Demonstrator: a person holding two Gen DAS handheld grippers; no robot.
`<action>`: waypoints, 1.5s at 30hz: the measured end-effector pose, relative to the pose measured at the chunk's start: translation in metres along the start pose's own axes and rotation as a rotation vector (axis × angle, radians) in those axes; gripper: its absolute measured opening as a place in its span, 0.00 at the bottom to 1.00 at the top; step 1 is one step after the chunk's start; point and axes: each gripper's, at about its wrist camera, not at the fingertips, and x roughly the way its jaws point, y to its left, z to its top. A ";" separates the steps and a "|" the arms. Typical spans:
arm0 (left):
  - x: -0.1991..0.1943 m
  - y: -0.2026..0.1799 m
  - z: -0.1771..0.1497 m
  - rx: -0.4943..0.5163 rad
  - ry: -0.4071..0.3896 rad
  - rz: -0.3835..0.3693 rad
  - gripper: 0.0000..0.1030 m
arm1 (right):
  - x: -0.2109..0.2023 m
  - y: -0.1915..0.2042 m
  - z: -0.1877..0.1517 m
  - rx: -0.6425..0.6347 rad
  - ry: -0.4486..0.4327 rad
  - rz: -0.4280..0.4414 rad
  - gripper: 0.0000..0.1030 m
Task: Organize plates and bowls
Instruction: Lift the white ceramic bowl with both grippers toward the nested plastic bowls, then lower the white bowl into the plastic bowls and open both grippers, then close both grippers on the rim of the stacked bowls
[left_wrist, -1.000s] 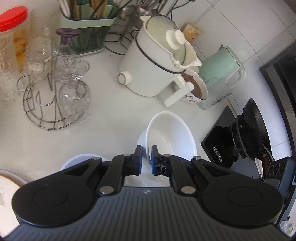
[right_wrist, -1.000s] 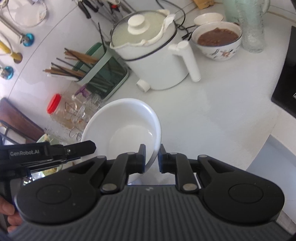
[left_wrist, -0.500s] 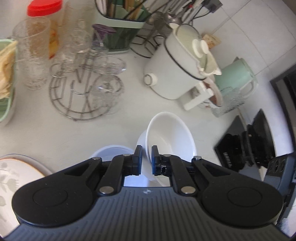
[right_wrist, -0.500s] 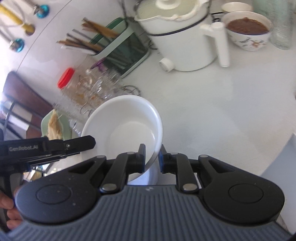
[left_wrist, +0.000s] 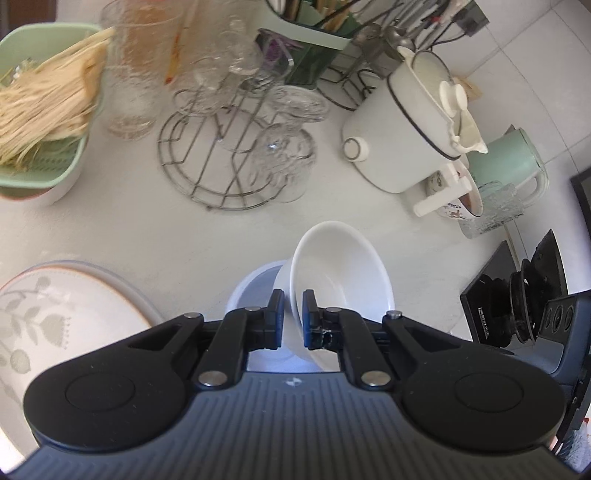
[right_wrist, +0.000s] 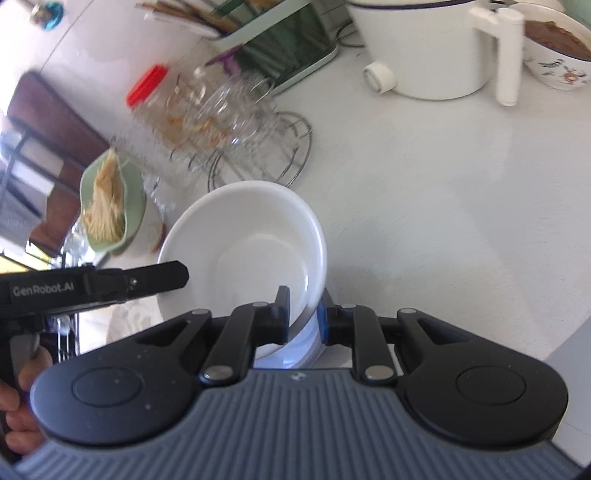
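A white bowl (left_wrist: 341, 273) is held above the counter by both grippers. My left gripper (left_wrist: 293, 317) is shut on its near rim, with the bowl tilted on edge in the left wrist view. My right gripper (right_wrist: 303, 314) is shut on the opposite rim of the same bowl (right_wrist: 243, 243). A bluish-white bowl (left_wrist: 255, 291) sits on the counter just below, also showing under the held bowl in the right wrist view (right_wrist: 303, 347). A floral plate (left_wrist: 55, 325) lies at the left. The left gripper's body (right_wrist: 92, 284) shows at the left of the right wrist view.
A wire rack with glasses (left_wrist: 236, 147), a green basket of noodles (left_wrist: 40, 118), a white electric pot (left_wrist: 402, 129), a mint kettle (left_wrist: 509, 162), a patterned bowl of brown food (right_wrist: 557, 48) and a green utensil holder (right_wrist: 280, 48) crowd the counter. A black appliance (left_wrist: 517, 295) stands at the right.
Both grippers have carried the white bowl leftward along the counter. The glass rack, noodle basket and floral plate have come closer into view; the pot has shifted right.
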 end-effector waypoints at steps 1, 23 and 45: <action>0.000 0.003 -0.001 -0.008 0.007 0.000 0.09 | 0.002 0.002 0.000 -0.014 0.017 -0.005 0.19; -0.002 0.029 -0.008 -0.107 0.013 0.061 0.39 | 0.001 -0.021 0.002 0.087 0.001 0.050 0.47; 0.000 0.029 -0.006 -0.112 0.017 0.070 0.39 | 0.070 -0.042 -0.001 0.255 0.147 0.135 0.28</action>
